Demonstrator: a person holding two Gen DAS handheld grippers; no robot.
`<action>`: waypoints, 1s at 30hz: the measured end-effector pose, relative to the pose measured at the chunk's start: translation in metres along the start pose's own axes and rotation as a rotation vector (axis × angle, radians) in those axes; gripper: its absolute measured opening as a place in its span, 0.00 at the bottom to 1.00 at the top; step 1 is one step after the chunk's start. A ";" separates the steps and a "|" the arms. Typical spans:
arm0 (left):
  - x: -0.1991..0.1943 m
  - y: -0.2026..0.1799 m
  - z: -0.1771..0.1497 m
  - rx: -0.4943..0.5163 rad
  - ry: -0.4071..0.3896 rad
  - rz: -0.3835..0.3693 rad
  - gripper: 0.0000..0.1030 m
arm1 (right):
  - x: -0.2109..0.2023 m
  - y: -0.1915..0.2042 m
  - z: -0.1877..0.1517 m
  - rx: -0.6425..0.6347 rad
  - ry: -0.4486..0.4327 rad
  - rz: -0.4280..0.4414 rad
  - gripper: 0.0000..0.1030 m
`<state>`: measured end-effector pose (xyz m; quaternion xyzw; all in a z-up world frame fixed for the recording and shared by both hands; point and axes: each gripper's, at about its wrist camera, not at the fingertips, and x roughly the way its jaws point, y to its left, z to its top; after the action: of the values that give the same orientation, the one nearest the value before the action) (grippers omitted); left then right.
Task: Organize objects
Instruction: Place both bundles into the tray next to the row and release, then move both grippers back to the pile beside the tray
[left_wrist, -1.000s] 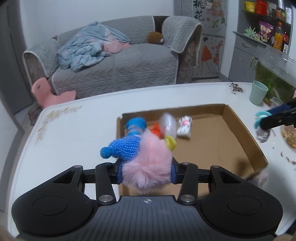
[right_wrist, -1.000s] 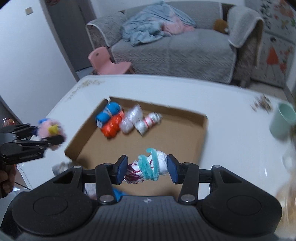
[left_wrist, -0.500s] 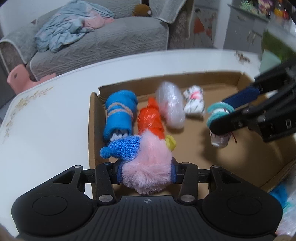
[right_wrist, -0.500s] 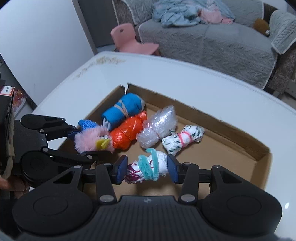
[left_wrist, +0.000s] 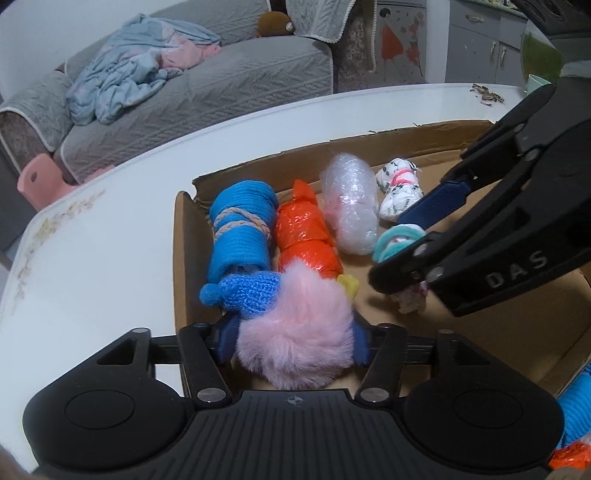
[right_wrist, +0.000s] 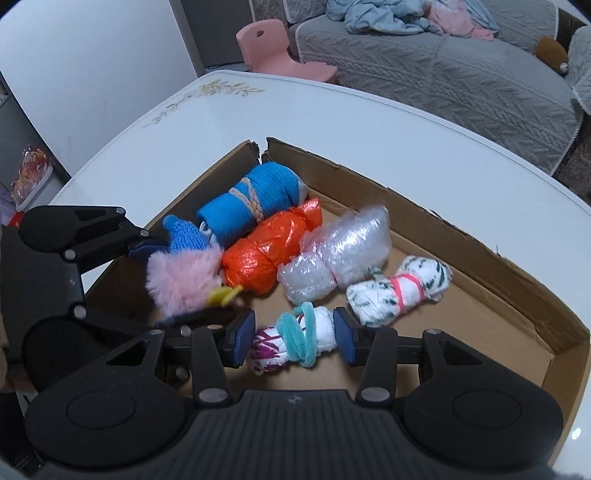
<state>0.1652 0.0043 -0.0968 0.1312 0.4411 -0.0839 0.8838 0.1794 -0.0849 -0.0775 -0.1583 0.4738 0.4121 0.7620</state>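
A: Claws have both come down into the cardboard box (right_wrist: 480, 258) since a second ago; before, they were above the table (right_wrist: 332, 122), each with its load.

B: And the left claw (left_wrist: 291, 341)? Does it still clamp the pink fluffy toy (left_wrist: 295, 332)?

A: Its jaws are opening at this moment. The toy, with the blue knitted hat (left_wrist: 247, 295), is still between the pads, but the pads look to be spreading away from the fur. A moment ago they squeezed it more narrowly.

B: Where is the toy, then?

A: Low in the near left corner of the box, just in front of the blue roll (left_wrist: 240, 229) and touching the end of the orange bundle (left_wrist: 306, 240). I judge it is being set down as the start of a second row.

B: And the right claw (right_wrist: 293, 341)?

A: It is clenched on the white bundle tied with a teal pipe cleaner (right_wrist: 295, 341), the same as before. The bundle hangs low over the box floor, near the bubble-wrap bundle (right_wrist: 340, 254) and the striped bundle with the pink band (right_wrist: 399, 291). Whether it touches the cardboard I cannot tell.

B: So what does it mean for the task?

A: One thing is nearly delivered; the other seems to wait only for its release.
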 end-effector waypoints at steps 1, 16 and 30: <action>-0.001 -0.002 0.000 0.010 -0.004 0.008 0.71 | 0.000 0.001 0.000 -0.001 -0.001 0.002 0.42; -0.035 0.003 -0.009 -0.024 -0.012 0.001 0.76 | -0.009 0.001 0.002 0.016 -0.008 0.015 0.46; -0.115 0.036 -0.032 -0.215 -0.089 -0.043 0.83 | -0.100 0.005 -0.014 0.057 -0.132 -0.033 0.52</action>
<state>0.0817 0.0521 -0.0178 0.0223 0.4105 -0.0607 0.9096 0.1461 -0.1384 0.0016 -0.1169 0.4315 0.3953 0.8024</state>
